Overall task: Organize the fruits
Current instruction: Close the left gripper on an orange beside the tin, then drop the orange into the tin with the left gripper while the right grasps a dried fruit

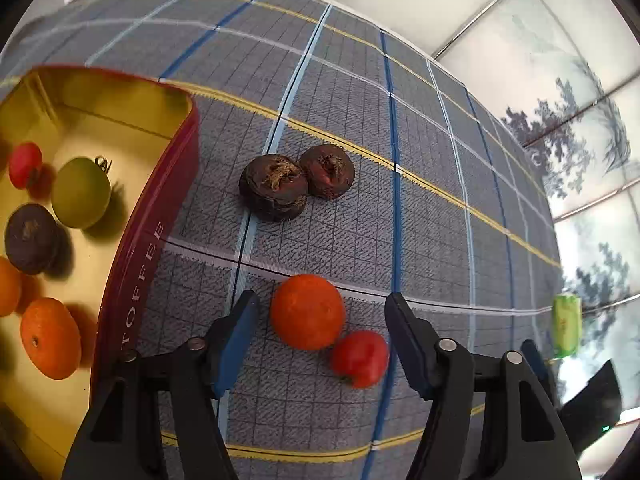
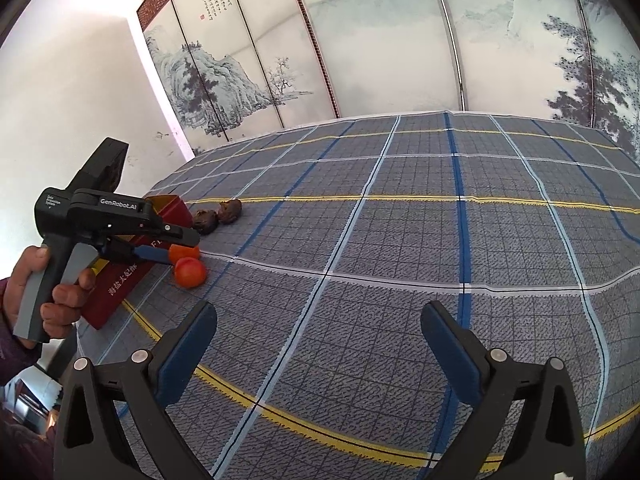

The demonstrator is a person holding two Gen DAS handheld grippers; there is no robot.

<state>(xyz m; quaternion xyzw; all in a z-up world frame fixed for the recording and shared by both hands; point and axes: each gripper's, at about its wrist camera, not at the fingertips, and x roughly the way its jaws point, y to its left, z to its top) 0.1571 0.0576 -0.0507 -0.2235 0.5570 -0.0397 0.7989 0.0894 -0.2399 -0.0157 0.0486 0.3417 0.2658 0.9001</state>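
Risk lies in crowding: left gripper hangs fingers apart, gripping nothing, over an orange that touches a red tomato just right of it. Closing here could catch both or knock the tomato rolling. Two dark fruits wait farther off; the tin stands left. Right gripper idles, fingers apart, empty.

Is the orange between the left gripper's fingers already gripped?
No: the left gripper stands open around the orange, with visible gaps to both fingers.
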